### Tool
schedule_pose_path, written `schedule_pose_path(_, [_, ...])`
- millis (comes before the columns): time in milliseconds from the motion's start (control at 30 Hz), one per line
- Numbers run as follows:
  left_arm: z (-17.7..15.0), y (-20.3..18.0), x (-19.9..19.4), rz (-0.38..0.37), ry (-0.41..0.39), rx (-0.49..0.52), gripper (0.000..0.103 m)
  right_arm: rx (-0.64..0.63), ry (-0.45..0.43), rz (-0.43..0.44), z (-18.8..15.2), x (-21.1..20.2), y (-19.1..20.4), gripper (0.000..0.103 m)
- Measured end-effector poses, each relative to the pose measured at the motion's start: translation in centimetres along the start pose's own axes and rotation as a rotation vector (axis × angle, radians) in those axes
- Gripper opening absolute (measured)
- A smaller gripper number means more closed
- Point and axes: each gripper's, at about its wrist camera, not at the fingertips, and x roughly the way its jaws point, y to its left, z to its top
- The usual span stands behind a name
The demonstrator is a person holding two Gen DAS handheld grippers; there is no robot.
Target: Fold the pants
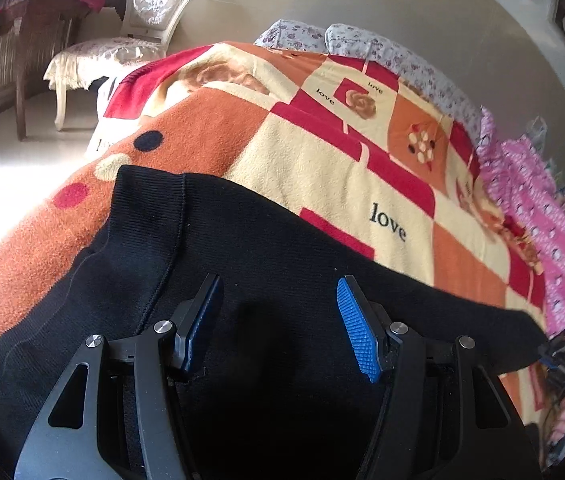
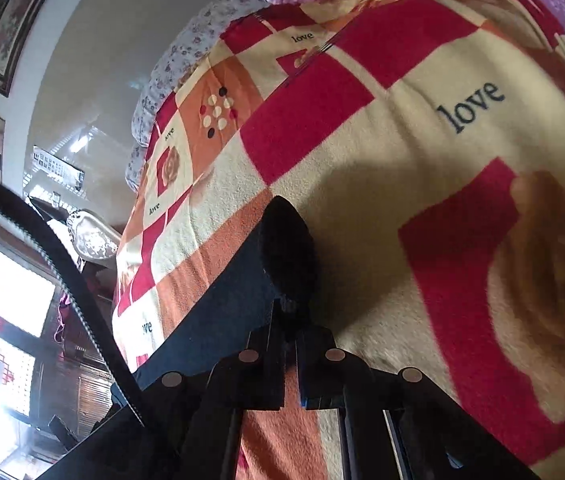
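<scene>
Left wrist view puts your left gripper (image 1: 278, 320) low over the black pants (image 1: 266, 248), its blue-padded fingers (image 1: 356, 330) spread wide with nothing pinched between them, only dark cloth lying beneath the gap. The pants look like a thick ribbed knit, matte black, spread flat across the near part of the bed; a stitched seam (image 1: 172, 248) runs down them left of your fingers, and the far edge ends in a ribbed band. Beyond that edge you see the fleece blanket (image 1: 322, 152), checked in red, orange and cream with roses and the word "love" printed on it. Farther back lie a floral pillow (image 1: 366, 46), a pink printed quilt (image 1: 538, 208) along the right side, and an ornate white chair (image 1: 154, 8) by the wall at upper left. In the right wrist view your right gripper (image 2: 290, 308) is clamped tight on a fold of the pants (image 2: 282, 240), which bunches into a rounded black hump just past the fingertips and stretches away taut to the lower left. Around it you have the same blanket (image 2: 362, 168), framed pictures (image 2: 10, 28) on the wall, and a bright window (image 2: 6, 300) at left.
</scene>
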Motion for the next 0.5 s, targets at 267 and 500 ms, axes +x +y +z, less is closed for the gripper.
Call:
schedule_pose_path(267, [0.4, 0.4, 0.0, -0.04, 0.037, -0.049, 0.059, 0.051, 0.077, -0.062, -4.1, -3.3, -3.5, 0.003])
schedule_pose_path(500, [3.8, 1.6, -2.8, 0.028, 0.013, -0.02, 0.059, -0.087, -0.083, -0.298, -3.4, -6.6, -4.7, 0.01])
